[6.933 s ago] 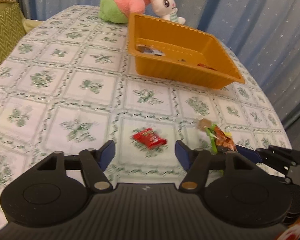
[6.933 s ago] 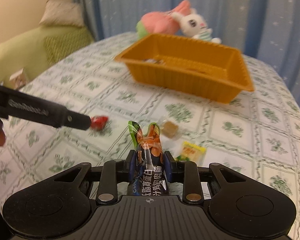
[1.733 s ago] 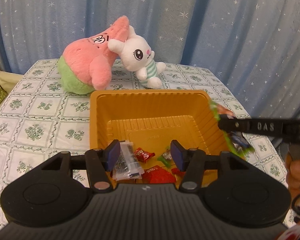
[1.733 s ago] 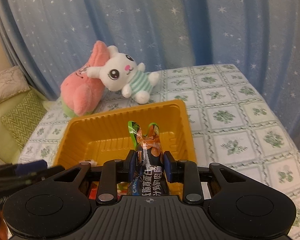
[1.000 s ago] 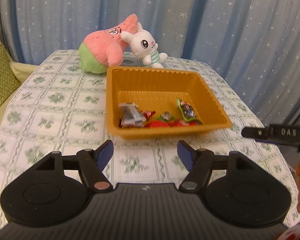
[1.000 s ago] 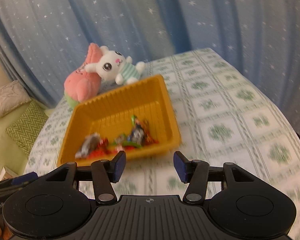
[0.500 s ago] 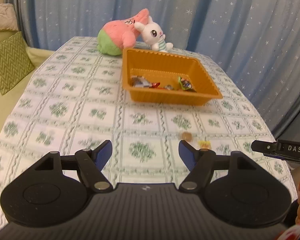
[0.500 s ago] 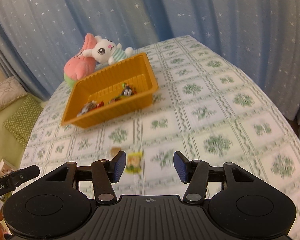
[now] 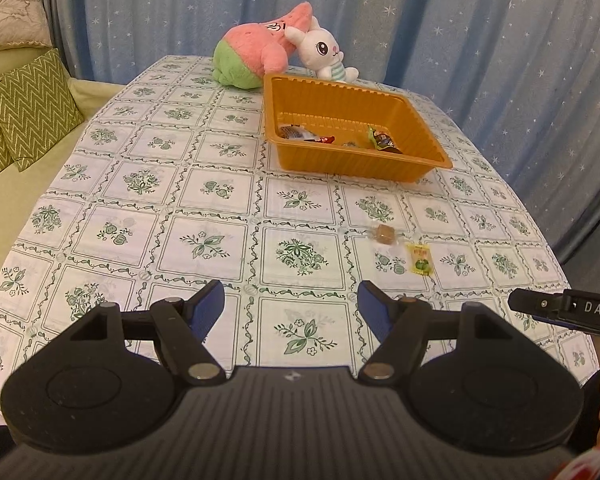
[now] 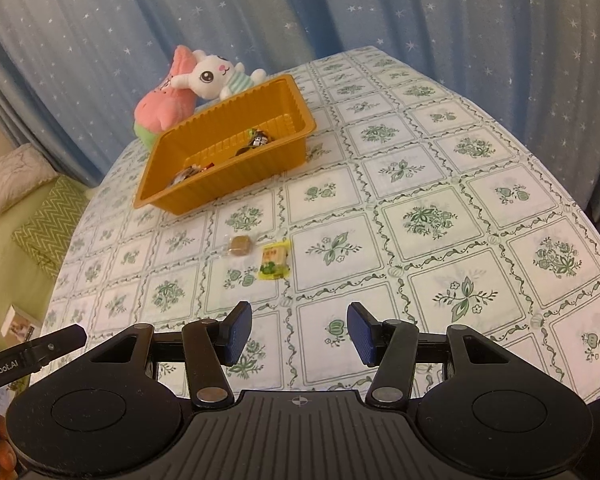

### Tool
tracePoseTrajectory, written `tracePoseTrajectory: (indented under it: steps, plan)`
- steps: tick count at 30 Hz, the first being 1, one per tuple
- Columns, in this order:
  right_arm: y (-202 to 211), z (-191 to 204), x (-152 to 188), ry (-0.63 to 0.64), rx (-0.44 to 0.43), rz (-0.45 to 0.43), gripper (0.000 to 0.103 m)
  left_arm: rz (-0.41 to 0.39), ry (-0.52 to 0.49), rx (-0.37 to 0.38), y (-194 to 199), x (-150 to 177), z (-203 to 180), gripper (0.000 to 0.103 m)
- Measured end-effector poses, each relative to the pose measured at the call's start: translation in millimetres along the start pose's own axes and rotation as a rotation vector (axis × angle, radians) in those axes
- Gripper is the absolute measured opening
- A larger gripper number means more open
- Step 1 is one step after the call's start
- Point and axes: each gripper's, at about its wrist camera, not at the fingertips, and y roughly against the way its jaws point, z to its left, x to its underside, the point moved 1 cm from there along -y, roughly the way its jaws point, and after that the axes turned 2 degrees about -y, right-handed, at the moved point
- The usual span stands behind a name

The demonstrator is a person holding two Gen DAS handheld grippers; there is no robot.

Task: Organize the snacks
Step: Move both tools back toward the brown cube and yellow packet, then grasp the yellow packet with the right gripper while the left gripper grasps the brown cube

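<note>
An orange tray (image 9: 352, 166) (image 10: 228, 184) stands at the far side of the table with several wrapped snacks (image 9: 382, 140) inside. A brown candy in clear wrap (image 9: 385, 234) (image 10: 239, 245) and a yellow snack packet (image 9: 420, 259) (image 10: 275, 265) lie side by side on the tablecloth, nearer than the tray. My left gripper (image 9: 291, 312) is open and empty, held near the table's front edge, left of the two snacks. My right gripper (image 10: 299, 334) is open and empty, just short of the yellow packet. The right gripper's tip shows in the left wrist view (image 9: 540, 304).
A pink and green plush (image 9: 252, 54) and a white bunny plush (image 9: 324, 54) lie behind the tray. Blue star curtains hang behind and to the right. A green sofa with zigzag cushions (image 9: 24, 112) is on the left. The table (image 10: 480, 216) drops off at the right.
Both grippers have pulled back from the tray toward the table's near edge. The right gripper let go of its snack packet into the tray about a second ago and is open.
</note>
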Motion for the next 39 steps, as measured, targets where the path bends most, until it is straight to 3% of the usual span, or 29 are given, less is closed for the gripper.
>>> tracePoseTrajectory:
  steps: [12,34,39]
  plan:
    - [-12,1,3,0.025,0.015,0.005,0.053,0.016,-0.008,0.003,-10,2,-6,0.070]
    - [-78,-2,-4,0.045,0.028,0.056,0.053,0.080,-0.034,-0.015,-67,-3,-11,0.070]
    - [-96,5,-9,0.075,0.019,0.054,0.053,0.077,-0.028,-0.029,-78,-6,-7,0.082]
